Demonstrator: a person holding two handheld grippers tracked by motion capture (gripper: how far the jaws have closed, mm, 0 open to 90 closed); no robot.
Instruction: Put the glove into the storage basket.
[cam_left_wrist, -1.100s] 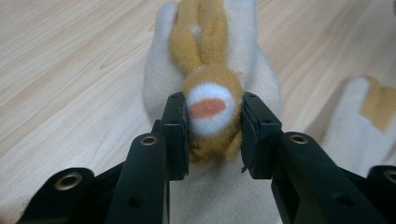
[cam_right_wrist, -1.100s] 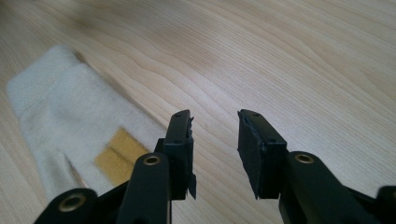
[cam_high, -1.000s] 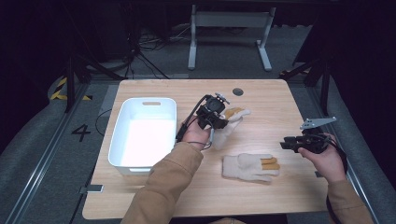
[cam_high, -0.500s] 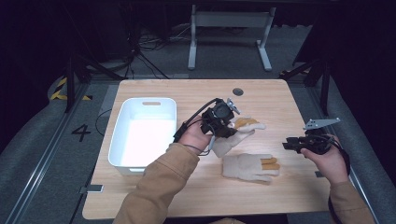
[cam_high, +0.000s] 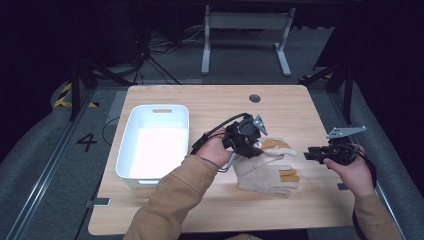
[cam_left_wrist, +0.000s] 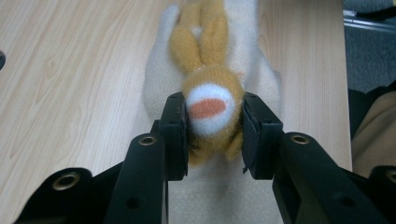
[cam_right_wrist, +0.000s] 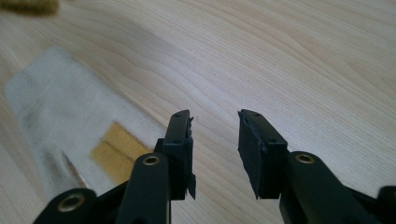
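The left gripper (cam_left_wrist: 212, 133) is clamped on the rolled cuff end of a glove (cam_left_wrist: 212, 100): both pads press into its yellow-and-white fuzz, with an orange patch facing the camera. In the high view that gripper (cam_high: 248, 142) sits just right of the bin (cam_high: 131, 150), and the held glove (cam_high: 274, 146) trails toward the table's right side, its far end lying over the second glove (cam_high: 267, 176) on the table (cam_high: 200, 102). That second glove lies flat, nearer the person than the first and well right of the bin.

The right gripper (cam_right_wrist: 215, 140) has its jaws apart with nothing between them, only bare wood below. It hovers (cam_high: 312, 153) right of both gloves, farther from the bin, close to the table's right edge; a part of the flat glove (cam_right_wrist: 70, 121) with its yellow patch shows beside its left jaw.
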